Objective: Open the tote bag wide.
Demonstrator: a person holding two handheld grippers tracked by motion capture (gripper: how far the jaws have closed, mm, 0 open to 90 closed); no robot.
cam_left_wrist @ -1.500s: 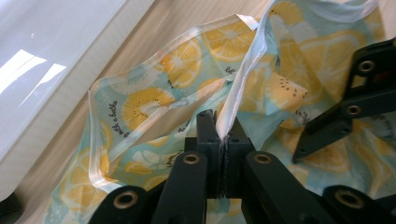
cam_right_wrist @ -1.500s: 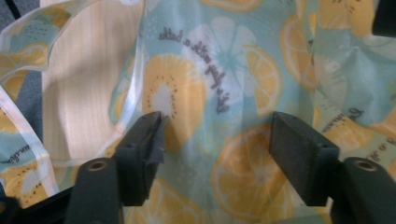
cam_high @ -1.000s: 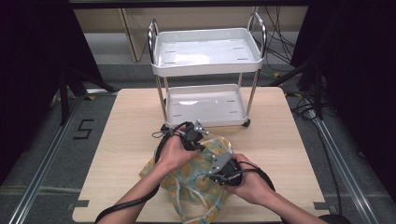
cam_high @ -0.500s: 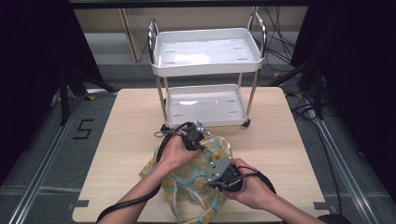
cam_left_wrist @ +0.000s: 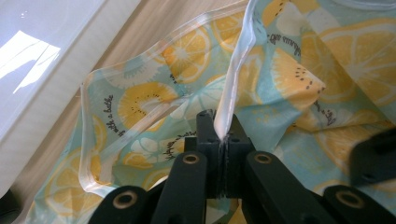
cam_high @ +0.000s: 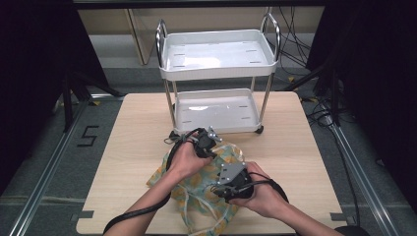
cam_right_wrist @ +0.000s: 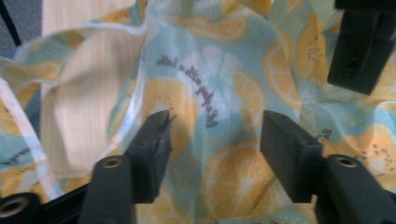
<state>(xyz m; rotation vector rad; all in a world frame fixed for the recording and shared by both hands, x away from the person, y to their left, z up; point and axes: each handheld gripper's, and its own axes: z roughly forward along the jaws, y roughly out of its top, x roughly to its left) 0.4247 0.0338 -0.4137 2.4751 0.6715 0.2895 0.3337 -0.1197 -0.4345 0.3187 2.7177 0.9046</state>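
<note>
R claw slid back, agape over cloth; cart behind.

High cam above table, facing fwd/down; both claw cams close on shared cloth.

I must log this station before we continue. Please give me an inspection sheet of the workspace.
Surface: wooden table, bare around the cloth.
Job's things: lemon-print cloth, crumpled near the front edge.
Clutter: nothing seen.
Grippers: left gripper shut on the cloth's white hem; right gripper open over the cloth.
Cables: black cable trails off the front edge.
Surroundings: white two-shelf cart at the table's far edge; floor cables behind.
</note>
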